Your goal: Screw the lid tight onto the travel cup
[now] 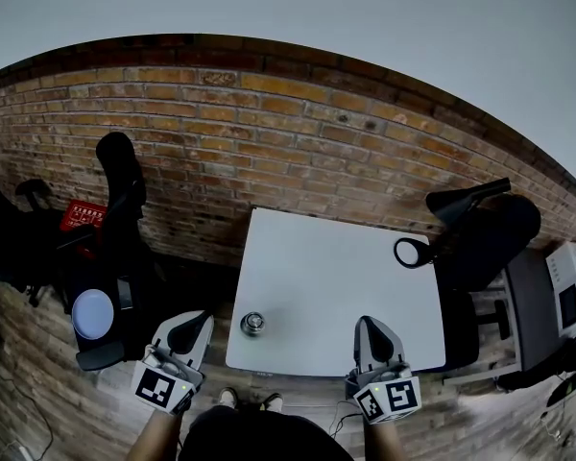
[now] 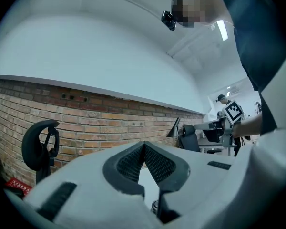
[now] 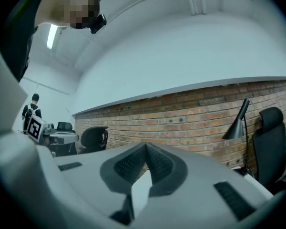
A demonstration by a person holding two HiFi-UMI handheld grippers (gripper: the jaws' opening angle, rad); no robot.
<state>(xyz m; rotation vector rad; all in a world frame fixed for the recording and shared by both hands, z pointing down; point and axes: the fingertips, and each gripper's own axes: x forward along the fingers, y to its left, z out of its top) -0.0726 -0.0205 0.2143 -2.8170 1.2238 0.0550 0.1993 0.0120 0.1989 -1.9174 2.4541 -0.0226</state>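
The left gripper (image 1: 198, 321) is clenched on nothing, its ribbed pads (image 2: 127, 166) meeting tip to tip, with only the brick wall (image 2: 86, 118) beyond them. The right gripper (image 1: 368, 327) is likewise closed and empty (its pads meet the same way in its own view). Both are held at the near edge of the white table (image 1: 336, 267). The travel cup (image 1: 253, 324) stands on that table between them, just right of the left gripper's tips and well left of the right gripper's, touched by neither.
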